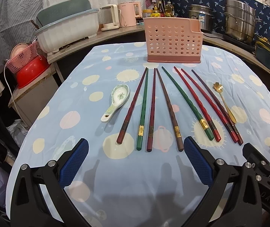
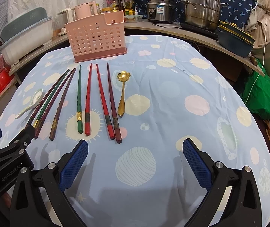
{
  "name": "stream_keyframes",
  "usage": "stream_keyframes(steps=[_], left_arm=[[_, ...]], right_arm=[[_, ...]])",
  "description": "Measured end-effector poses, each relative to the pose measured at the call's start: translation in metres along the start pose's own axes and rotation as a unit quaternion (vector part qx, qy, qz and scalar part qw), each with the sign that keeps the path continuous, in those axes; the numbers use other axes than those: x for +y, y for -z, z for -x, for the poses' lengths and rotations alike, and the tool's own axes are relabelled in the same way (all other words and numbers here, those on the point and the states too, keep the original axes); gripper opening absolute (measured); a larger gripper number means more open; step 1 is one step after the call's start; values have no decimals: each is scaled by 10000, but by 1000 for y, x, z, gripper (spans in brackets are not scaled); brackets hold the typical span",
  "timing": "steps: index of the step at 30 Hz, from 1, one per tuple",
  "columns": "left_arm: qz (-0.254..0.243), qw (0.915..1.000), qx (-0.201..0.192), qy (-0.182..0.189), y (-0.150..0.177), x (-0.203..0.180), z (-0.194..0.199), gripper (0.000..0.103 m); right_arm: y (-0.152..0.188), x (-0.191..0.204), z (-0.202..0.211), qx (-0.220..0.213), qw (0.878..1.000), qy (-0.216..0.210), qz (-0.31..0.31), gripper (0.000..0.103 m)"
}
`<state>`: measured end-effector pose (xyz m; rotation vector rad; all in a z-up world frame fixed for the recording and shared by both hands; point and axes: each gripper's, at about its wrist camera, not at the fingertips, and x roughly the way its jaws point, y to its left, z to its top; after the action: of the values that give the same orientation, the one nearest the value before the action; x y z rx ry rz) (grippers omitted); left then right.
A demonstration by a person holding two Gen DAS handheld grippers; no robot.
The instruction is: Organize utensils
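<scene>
In the left wrist view the left gripper (image 1: 136,147) sits at the bottom of the frame with its blue-padded fingers (image 1: 74,162) spread wide and nothing between them. The right gripper (image 2: 135,147), low in the right wrist view, is likewise spread and empty; its edge shows at the lower right of the left view.

Eight chopsticks (image 1: 153,109) lie fanned across the middle of the frame, thick ends toward the grippers, tips pointing up-frame at the pink perforated holder (image 1: 172,41), which stands upright at upper centre, apart from them. A ceramic soup spoon (image 1: 116,102) lies left of the fan, bowl facing up. A gold flower-bowled spoon (image 1: 223,100) lies just beside the rightmost chopstick. Nothing stands between the grippers and the utensils.

All rest on a light blue tablecloth (image 1: 127,179) printed with pale suns and planets, slightly wrinkled. Behind it runs a curved shelf (image 1: 127,30): at upper left a white dish tub (image 1: 67,32), a kettle (image 1: 110,17) and a pink appliance (image 1: 129,13); at upper centre oil bottles (image 1: 165,9); at upper right a rice cooker (image 1: 201,17) and a steel steamer pot (image 1: 239,19). A red basin (image 1: 31,71) with a pink basket sits at mid left.
</scene>
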<state>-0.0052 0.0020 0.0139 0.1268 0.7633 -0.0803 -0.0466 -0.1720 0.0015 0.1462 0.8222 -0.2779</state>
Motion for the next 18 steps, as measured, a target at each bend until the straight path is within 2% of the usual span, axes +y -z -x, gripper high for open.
stream_keyframes(steps=[18], left_arm=[[91, 9999, 57, -36, -2, 14, -1, 96]], right_arm=[[0, -3, -2, 52, 10000, 17, -11, 97]])
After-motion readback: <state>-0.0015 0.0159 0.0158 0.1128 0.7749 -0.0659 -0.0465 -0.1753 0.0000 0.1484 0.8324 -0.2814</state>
